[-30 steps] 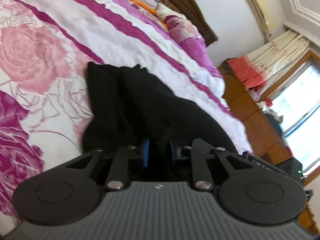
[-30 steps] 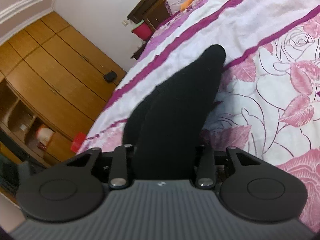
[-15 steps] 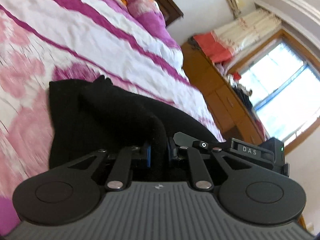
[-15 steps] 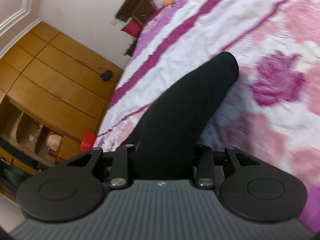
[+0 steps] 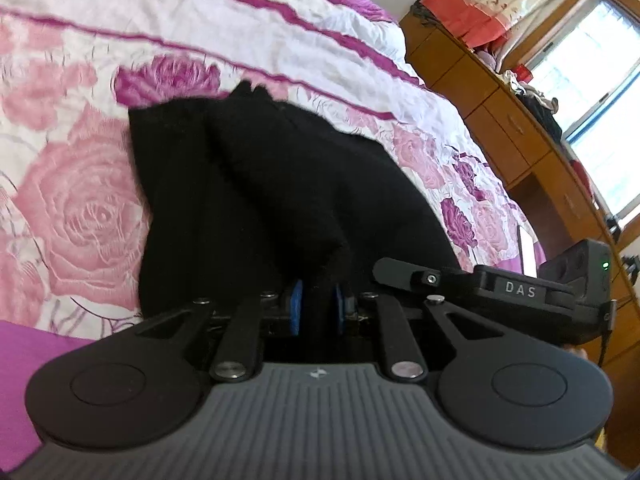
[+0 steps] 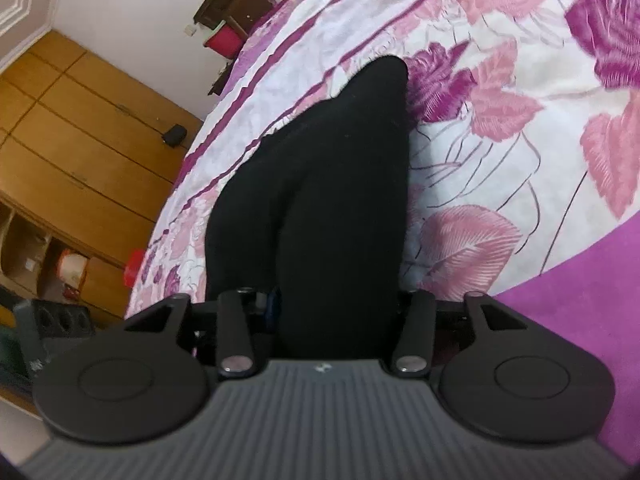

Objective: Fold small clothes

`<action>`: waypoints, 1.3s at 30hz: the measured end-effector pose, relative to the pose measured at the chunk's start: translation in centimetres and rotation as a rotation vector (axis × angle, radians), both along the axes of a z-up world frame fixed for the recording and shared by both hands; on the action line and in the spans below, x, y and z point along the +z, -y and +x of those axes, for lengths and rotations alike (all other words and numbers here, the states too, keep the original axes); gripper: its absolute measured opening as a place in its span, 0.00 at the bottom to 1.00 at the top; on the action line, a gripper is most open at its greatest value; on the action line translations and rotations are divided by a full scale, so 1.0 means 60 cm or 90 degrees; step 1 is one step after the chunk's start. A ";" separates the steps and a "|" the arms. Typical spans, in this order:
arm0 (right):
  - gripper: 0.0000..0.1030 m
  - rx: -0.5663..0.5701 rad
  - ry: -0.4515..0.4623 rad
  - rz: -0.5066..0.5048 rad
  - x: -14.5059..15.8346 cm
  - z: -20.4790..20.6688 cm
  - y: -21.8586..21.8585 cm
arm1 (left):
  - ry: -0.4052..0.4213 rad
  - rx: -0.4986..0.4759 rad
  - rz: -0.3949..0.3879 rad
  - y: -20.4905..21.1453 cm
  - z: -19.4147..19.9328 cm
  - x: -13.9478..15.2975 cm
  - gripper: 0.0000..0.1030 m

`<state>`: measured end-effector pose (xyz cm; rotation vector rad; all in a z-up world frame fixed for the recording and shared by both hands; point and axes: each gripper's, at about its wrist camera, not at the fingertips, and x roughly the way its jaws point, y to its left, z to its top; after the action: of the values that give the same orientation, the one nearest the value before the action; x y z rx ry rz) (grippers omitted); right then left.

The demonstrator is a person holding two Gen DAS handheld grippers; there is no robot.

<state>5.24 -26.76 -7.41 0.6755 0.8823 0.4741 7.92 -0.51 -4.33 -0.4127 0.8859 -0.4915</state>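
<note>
A small black garment [image 5: 248, 184] lies bunched on the rose-print bedspread [image 5: 80, 208]. My left gripper [image 5: 318, 310] is shut on a fold of it between its blue pads. In the right wrist view the same black garment [image 6: 332, 200] stretches away over the bedspread [image 6: 520, 128]. My right gripper [image 6: 332, 312] is shut on its near end, and the cloth hides most of the fingers. The right gripper's body [image 5: 520, 292] shows at the right of the left wrist view.
Wooden drawers [image 5: 520, 128] and a bright window [image 5: 600, 92] stand beyond the bed's right edge. A wooden wardrobe [image 6: 80, 140] with open shelves stands to the left. The headboard [image 6: 236, 0] and pillows are at the far end.
Both grippers have moved toward the near, purple edge of the bed, dragging the black garment with them. Both grips have held.
</note>
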 end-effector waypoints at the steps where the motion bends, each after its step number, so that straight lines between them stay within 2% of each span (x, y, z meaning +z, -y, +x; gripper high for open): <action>1: 0.52 0.000 0.007 -0.014 0.006 -0.005 0.007 | 0.012 0.001 0.014 0.000 -0.007 0.010 0.18; 2: 0.54 0.001 0.014 -0.031 0.016 -0.008 0.008 | 0.023 0.003 0.025 -0.001 -0.007 0.021 0.18; 5: 0.56 0.004 0.041 -0.087 0.046 -0.014 0.015 | 0.051 0.020 0.048 -0.011 -0.013 0.050 0.28; 9: 0.56 -0.001 0.068 -0.124 0.069 -0.002 0.033 | 0.103 0.052 0.079 -0.018 0.007 0.080 0.44; 12: 0.56 -0.033 0.103 -0.147 0.083 0.013 0.042 | 0.121 0.069 0.072 -0.018 0.041 0.086 0.47; 15: 0.56 -0.048 0.130 -0.159 0.086 0.046 0.043 | 0.107 0.086 0.057 -0.014 0.092 0.070 0.48; 18: 0.56 -0.065 0.105 -0.183 0.060 0.089 0.039 | 0.068 0.107 0.041 -0.011 0.132 0.043 0.48; 21: 0.56 -0.075 0.089 -0.151 0.031 0.116 0.038 | 0.079 0.107 0.012 -0.004 0.144 0.027 0.48; 22: 0.55 -0.078 0.087 -0.131 0.023 0.119 0.037 | 0.087 0.104 0.007 0.000 0.144 0.025 0.39; 23: 0.55 -0.077 0.090 -0.105 0.015 0.123 0.035 | 0.099 0.105 0.009 0.004 0.142 0.024 0.26; 24: 0.55 -0.070 0.091 -0.084 0.010 0.125 0.031 | 0.119 0.109 0.020 0.008 0.136 0.026 0.07; 26: 0.50 -0.064 0.105 -0.054 0.010 0.122 0.021 | 0.176 0.124 0.064 0.017 0.116 0.041 0.06; 28: 0.42 -0.062 0.155 -0.066 0.024 0.113 0.008 | 0.232 0.147 0.142 0.026 0.103 0.057 0.02; 29: 0.41 -0.064 0.171 -0.075 0.029 0.111 0.004 | 0.250 0.157 0.178 0.029 0.103 0.060 0.02; 30: 0.41 -0.068 0.174 -0.087 0.031 0.113 0.001 | 0.244 0.156 0.189 0.026 0.111 0.057 0.02; 33: 0.41 -0.084 0.166 -0.168 0.018 0.128 -0.019 | 0.169 0.165 0.180 0.011 0.149 0.019 0.02; 35: 0.41 -0.081 0.166 -0.191 0.004 0.133 -0.026 | 0.128 0.171 0.192 0.009 0.164 -0.014 0.02; 39: 0.40 -0.075 0.177 -0.194 -0.001 0.136 -0.025 | 0.130 0.175 0.181 0.007 0.164 -0.026 0.02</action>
<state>13.38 -25.24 -7.48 0.3688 0.6298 0.3091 17.75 -0.90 -5.89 -0.2141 0.6750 -0.1478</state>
